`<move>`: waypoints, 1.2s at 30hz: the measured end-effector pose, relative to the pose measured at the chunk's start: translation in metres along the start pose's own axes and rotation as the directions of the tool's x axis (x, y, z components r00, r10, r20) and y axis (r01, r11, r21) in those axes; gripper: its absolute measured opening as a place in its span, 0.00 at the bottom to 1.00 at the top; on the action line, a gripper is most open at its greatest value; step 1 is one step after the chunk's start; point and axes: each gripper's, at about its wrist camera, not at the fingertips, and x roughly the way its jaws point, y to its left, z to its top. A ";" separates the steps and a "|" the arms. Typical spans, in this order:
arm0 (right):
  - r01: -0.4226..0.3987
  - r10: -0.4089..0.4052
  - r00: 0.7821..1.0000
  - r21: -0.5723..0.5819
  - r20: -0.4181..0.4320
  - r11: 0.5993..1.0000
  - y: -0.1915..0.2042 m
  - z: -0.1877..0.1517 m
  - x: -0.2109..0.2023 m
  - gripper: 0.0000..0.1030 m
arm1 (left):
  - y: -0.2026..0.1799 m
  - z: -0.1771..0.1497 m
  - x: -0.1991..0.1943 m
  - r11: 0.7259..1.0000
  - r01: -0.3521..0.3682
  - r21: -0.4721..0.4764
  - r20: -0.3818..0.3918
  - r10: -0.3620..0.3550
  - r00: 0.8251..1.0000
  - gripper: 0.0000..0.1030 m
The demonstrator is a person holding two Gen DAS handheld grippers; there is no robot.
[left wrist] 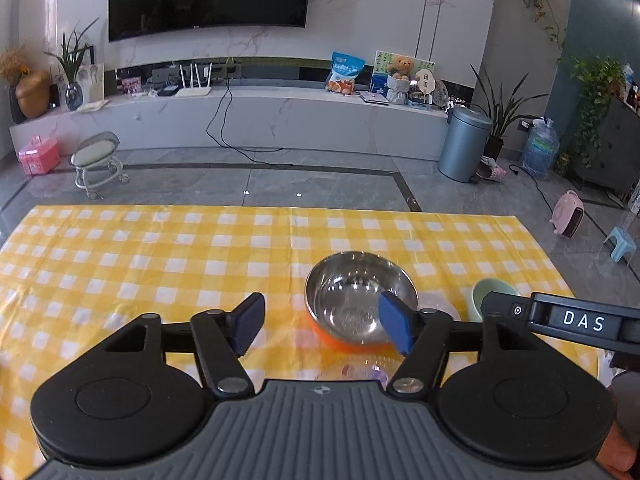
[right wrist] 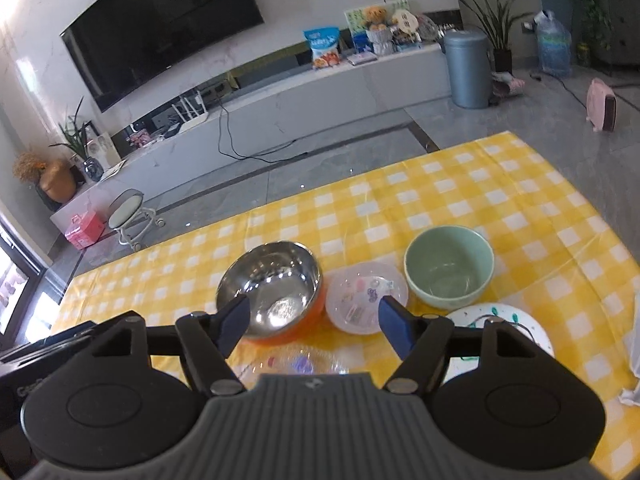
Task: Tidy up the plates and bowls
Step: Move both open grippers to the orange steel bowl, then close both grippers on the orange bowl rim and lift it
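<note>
Where jaws intrude, clear plate (right wrist: 303, 362) perhaps.

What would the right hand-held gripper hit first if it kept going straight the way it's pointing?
Probably the clear patterned dish, with the steel bowl close beside it. The right hand-held gripper is open and holds nothing; depth is hard to judge.

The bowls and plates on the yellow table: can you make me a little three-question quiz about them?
1. True or false: the left gripper is holding the steel bowl.
2. Which sits right beside the green bowl? A) the clear patterned dish B) a red mug C) a spoon
3. What pattern covers the tablecloth?

Key: 1. False, both the left and the right gripper are open and empty. 2. A. 3. Yellow and white checks.
</note>
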 end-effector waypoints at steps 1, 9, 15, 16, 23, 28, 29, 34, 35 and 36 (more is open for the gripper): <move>0.003 -0.003 1.000 0.009 -0.005 1.000 -0.002 0.003 0.007 0.68 | 0.002 0.001 0.005 1.000 0.005 -0.011 -0.005 -0.005 1.000 0.75; 0.009 -0.008 0.999 0.033 -0.037 0.999 -0.006 0.024 0.056 0.68 | 0.014 0.008 0.052 0.998 0.038 -0.049 -0.059 -0.041 0.997 0.76; 0.010 -0.005 0.998 0.080 -0.058 0.997 -0.014 0.030 0.089 0.68 | 0.021 0.015 0.084 0.996 0.035 -0.079 -0.091 -0.042 0.995 0.79; 0.016 -0.011 0.998 0.081 -0.064 0.997 -0.016 0.029 0.094 0.68 | 0.023 0.016 0.089 0.995 0.039 -0.090 -0.093 -0.047 0.995 0.79; 0.044 -0.030 0.993 0.116 -0.114 0.992 -0.030 0.026 0.116 0.63 | 0.030 0.016 0.116 0.990 0.062 -0.129 -0.115 -0.077 0.990 0.80; 0.030 -0.010 0.990 0.143 -0.138 0.989 -0.035 0.021 0.126 0.57 | 0.034 0.013 0.130 0.985 0.073 -0.155 -0.147 -0.096 0.985 0.80; 0.026 -0.005 0.989 0.142 -0.146 0.990 -0.034 0.020 0.128 0.56 | 0.034 0.011 0.131 0.985 0.072 -0.154 -0.150 -0.095 0.984 0.79; -0.002 0.024 0.985 0.124 -0.173 0.992 -0.027 0.012 0.138 0.46 | 0.031 0.004 0.140 0.991 0.064 -0.117 -0.188 -0.086 0.978 0.64; -0.003 0.024 0.984 0.116 -0.179 0.993 -0.024 0.010 0.139 0.44 | 0.029 0.002 0.142 0.992 0.063 -0.109 -0.195 -0.083 0.977 0.59; -0.006 0.027 0.983 0.110 -0.184 0.994 -0.022 0.009 0.141 0.43 | 0.028 0.001 0.143 0.993 0.060 -0.101 -0.201 -0.079 0.976 0.55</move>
